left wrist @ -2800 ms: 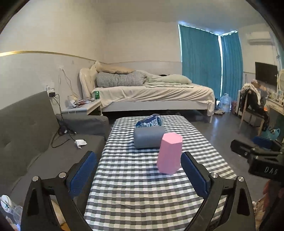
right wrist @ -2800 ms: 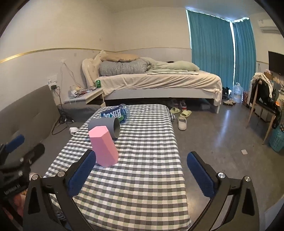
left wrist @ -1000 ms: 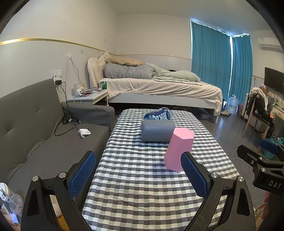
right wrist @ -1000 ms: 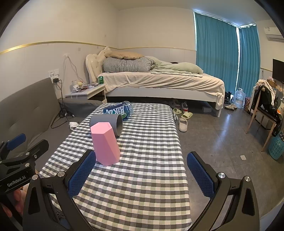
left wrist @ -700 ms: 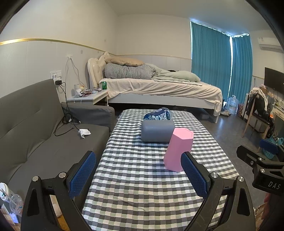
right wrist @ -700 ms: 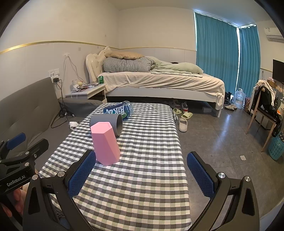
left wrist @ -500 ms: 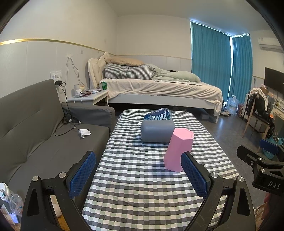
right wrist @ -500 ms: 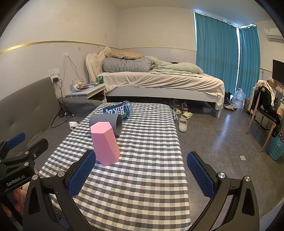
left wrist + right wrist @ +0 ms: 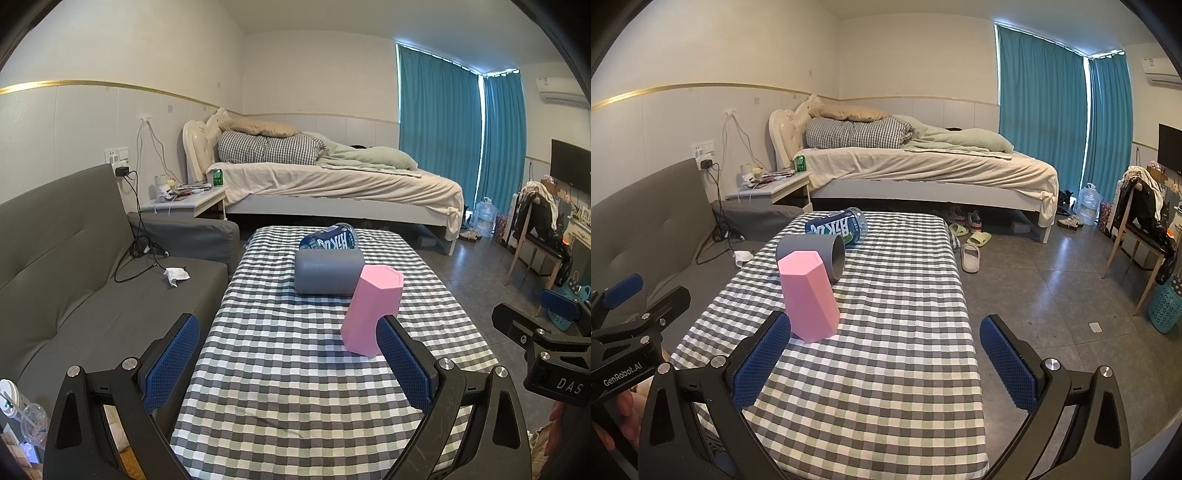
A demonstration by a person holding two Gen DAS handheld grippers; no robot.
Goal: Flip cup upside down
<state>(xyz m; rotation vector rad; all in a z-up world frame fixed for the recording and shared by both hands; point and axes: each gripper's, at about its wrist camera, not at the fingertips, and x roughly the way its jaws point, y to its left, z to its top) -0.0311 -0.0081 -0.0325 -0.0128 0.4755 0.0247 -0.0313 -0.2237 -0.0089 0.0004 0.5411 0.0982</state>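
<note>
A pink hexagonal cup (image 9: 371,310) stands on the checkered table (image 9: 295,369); its flat closed end faces up and it leans slightly. It also shows in the right wrist view (image 9: 809,299). A grey cup (image 9: 328,271) lies on its side behind it, its open mouth showing in the right wrist view (image 9: 816,256). My left gripper (image 9: 288,360) is open and empty, near the table's front, with the pink cup just beyond its right finger. My right gripper (image 9: 886,360) is open and empty, with the pink cup beyond its left finger.
A blue-labelled bottle (image 9: 328,240) lies on its side behind the grey cup. A grey sofa (image 9: 74,280) runs along the table's left side. A bed (image 9: 332,184) stands behind the table. Slippers (image 9: 971,254) lie on the floor to the right.
Over the last second almost nothing has moved. Since 2.8 s ago both grippers' views have risen and levelled slightly; the cups and bottle lie as before.
</note>
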